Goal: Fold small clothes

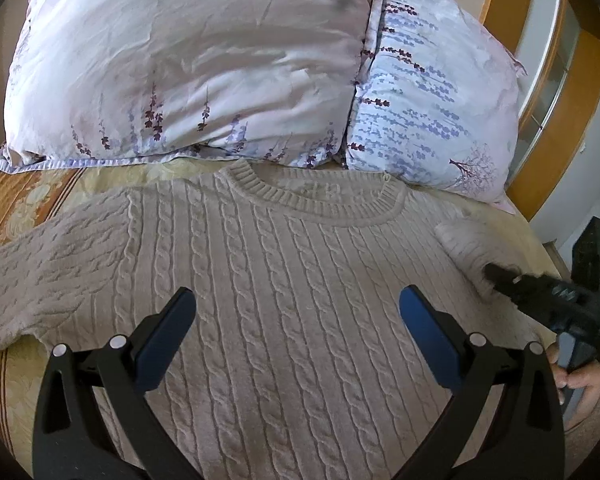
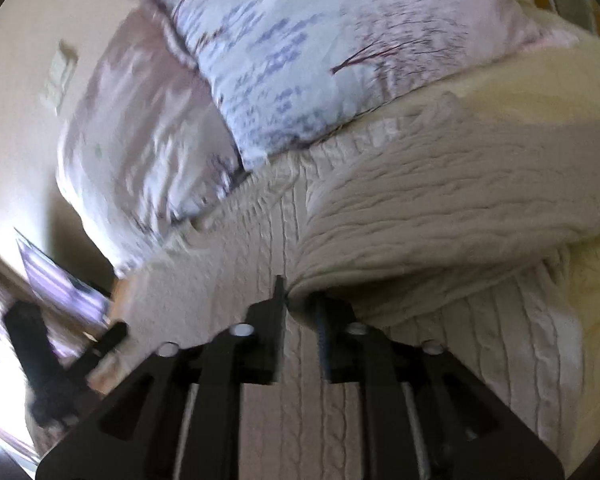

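Both views crop sweater (image 1: 284,280) hem; right claw (image 2: 300,300) blurred.

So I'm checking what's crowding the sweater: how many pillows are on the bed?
2. One pillow lies at the left of the bed head, the other pillow beside it at the right, both just past the sweater collar. More may be hidden.

Left gripper (image 1: 298,306): black frame, blue pads inside the jaws, silver round screws behind them. Right gripper (image 2: 300,300): black, matching screws, green indicator light. Bare-skinned hand (image 1: 580,380).
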Demonstrator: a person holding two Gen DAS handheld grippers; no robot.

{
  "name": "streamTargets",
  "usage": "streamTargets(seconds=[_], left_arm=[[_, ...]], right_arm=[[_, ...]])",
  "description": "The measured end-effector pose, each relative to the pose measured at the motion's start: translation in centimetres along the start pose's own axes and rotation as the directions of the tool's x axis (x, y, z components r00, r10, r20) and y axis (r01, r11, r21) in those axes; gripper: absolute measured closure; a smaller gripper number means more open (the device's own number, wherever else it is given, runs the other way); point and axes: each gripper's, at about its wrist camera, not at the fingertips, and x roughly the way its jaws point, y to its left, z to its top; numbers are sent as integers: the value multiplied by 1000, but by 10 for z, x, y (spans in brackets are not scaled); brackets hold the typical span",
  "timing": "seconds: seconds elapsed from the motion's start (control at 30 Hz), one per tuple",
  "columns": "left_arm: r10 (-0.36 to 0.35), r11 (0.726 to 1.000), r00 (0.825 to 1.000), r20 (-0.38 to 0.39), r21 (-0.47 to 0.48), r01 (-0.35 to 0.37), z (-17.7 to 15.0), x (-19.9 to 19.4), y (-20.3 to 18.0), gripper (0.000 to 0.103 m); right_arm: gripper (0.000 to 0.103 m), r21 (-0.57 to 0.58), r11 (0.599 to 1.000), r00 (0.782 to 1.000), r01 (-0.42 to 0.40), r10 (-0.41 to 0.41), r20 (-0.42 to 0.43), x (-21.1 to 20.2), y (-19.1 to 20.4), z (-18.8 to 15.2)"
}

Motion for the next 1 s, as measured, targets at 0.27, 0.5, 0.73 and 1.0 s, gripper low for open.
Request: streamTargets(seconds=[0.27, 0.5, 0.73, 1.0], left_arm=[[-69, 996, 997, -29, -52, 67, 3, 4, 15, 2], [-129, 984, 991, 18, -121, 130, 4, -7, 33, 2], [-210, 956, 976, 54, -200, 216, 1, -10, 49, 2], [-267, 917, 963, 37, -296, 266, -7, -5, 63, 2]], right_arm=[[52, 272, 956, 974, 105, -154, 164, -40, -57, 20], [93, 239, 922, 907, 305, -358, 222, -50, -57, 44], [94, -192, 962, 950, 194, -136, 281, -25, 74, 40], [67, -431, 897, 968, -99, -14, -252, 101, 149, -42]])
